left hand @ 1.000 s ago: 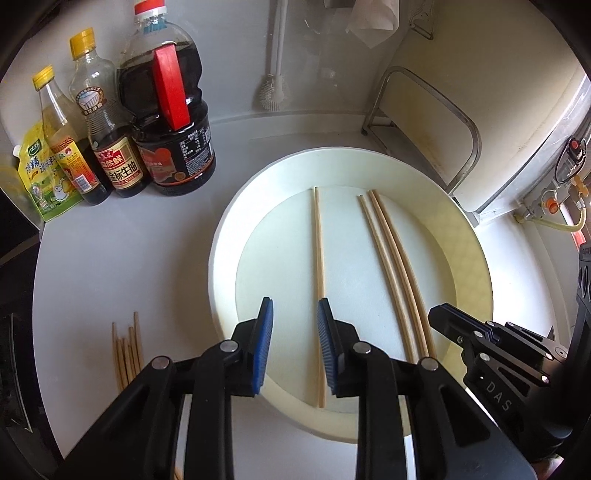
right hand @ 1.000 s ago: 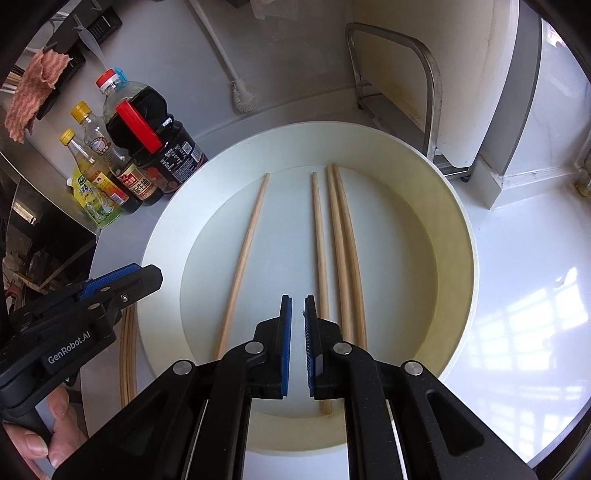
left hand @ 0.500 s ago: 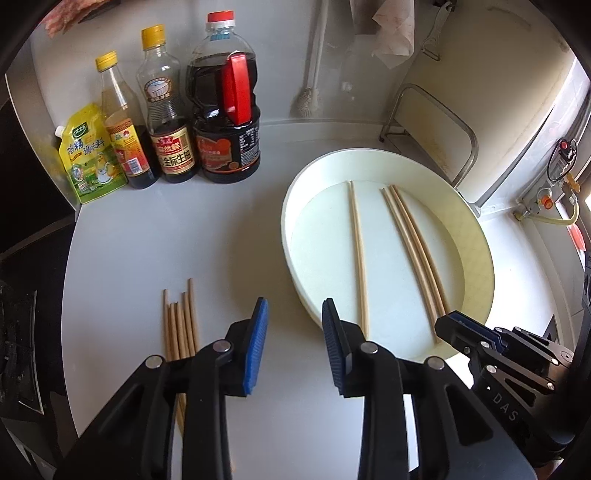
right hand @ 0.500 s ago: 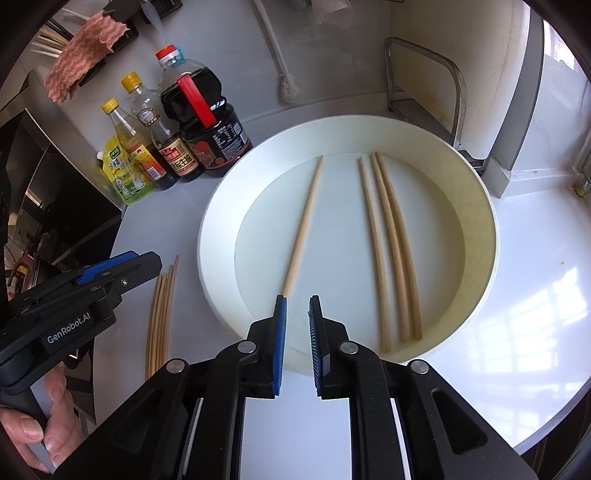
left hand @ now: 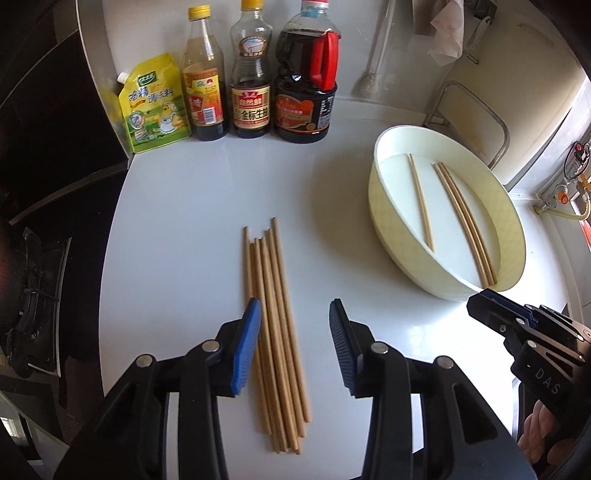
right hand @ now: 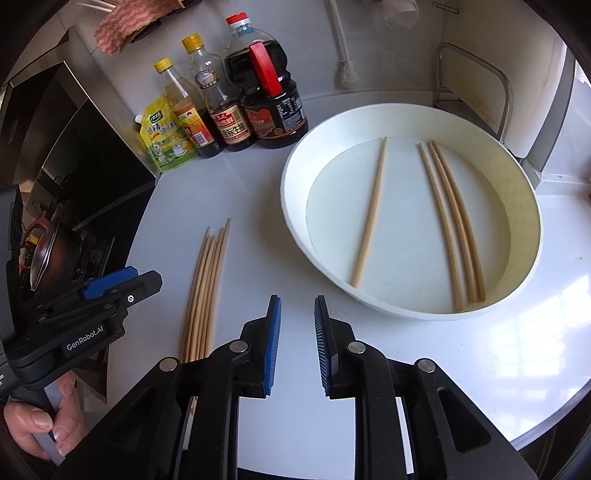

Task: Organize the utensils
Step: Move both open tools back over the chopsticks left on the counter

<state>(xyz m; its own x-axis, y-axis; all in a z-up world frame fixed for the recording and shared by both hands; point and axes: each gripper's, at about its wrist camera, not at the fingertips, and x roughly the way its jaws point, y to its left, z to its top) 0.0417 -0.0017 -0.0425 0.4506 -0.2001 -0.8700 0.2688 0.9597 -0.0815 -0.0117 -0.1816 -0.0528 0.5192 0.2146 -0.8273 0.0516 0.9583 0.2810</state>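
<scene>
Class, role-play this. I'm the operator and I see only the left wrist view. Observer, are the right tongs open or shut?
Observer: The right tongs are open and empty, over the white countertop.
Operator: Where does the lone wooden chopstick in the round cream basin end?
Observer: On the basin floor, close to the near wall.
Operator: Anything above the yellow-capped oil bottle?
Observer: A reddish woven cloth, up-left of it.

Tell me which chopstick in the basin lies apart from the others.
The lone chopstick on the basin's left side, nearer the bottles; the other three lie close together on the right.
</scene>
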